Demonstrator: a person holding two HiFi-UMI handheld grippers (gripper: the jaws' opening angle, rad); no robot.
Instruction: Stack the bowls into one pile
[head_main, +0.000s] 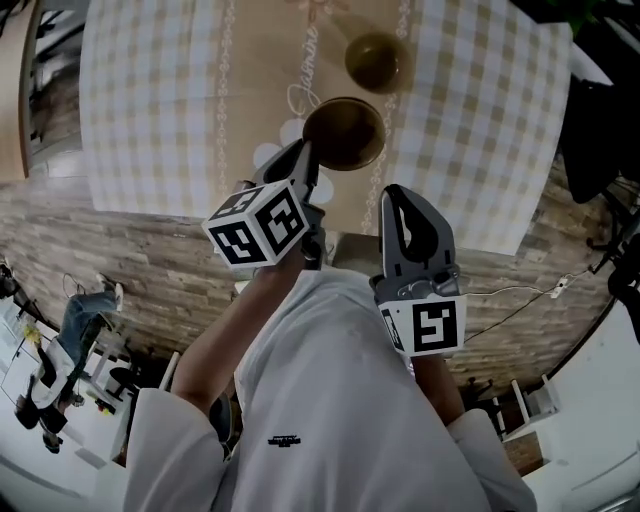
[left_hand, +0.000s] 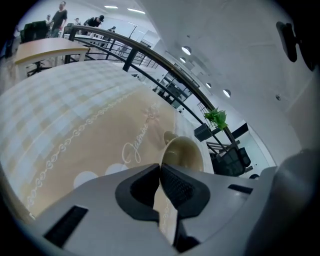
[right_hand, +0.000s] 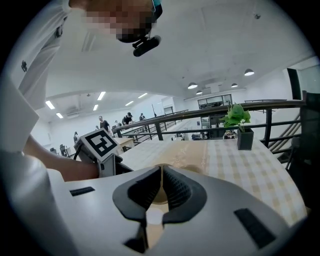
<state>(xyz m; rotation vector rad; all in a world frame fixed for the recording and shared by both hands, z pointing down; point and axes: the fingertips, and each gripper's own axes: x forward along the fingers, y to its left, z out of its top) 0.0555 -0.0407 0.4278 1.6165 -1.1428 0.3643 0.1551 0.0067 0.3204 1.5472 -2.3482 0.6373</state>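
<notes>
Item: two brown bowls on a checked-cloth surface (head_main: 160, 100), small, round, glossy inside, apparently glazed ceramic or hard plastic. Handling, by judgement: rigid, light enough for a one-sided pinch, slick at the glaze and so apt to swing or slip if carried by the lip alone. If ceramic, it is liable to chip when set down hard into its partner. Best hold: the rim wall, one pad inside and one outside, bitten deep rather than at the very edge. Near bowl (head_main: 345, 133): its left rim sits between the left tongs (head_main: 305, 160), which are pinched tight on the thin wall. From the left gripper view the bowl (left_hand: 184, 152) stands tipped just beyond the tongs (left_hand: 161, 172), mouth turned back toward them. Whether its foot is clear of the surface cannot be told for certain. Far bowl (head_main: 376, 60): upright on the beige centre strip, beyond the near bowl and slightly to its right, close but apart, and seen small behind the held one (left_hand: 168, 136). Right tongs (head_main: 400, 205): pressed together on nothing (right_hand: 161, 172), hanging near the surface's front edge, short of both bowls
</notes>
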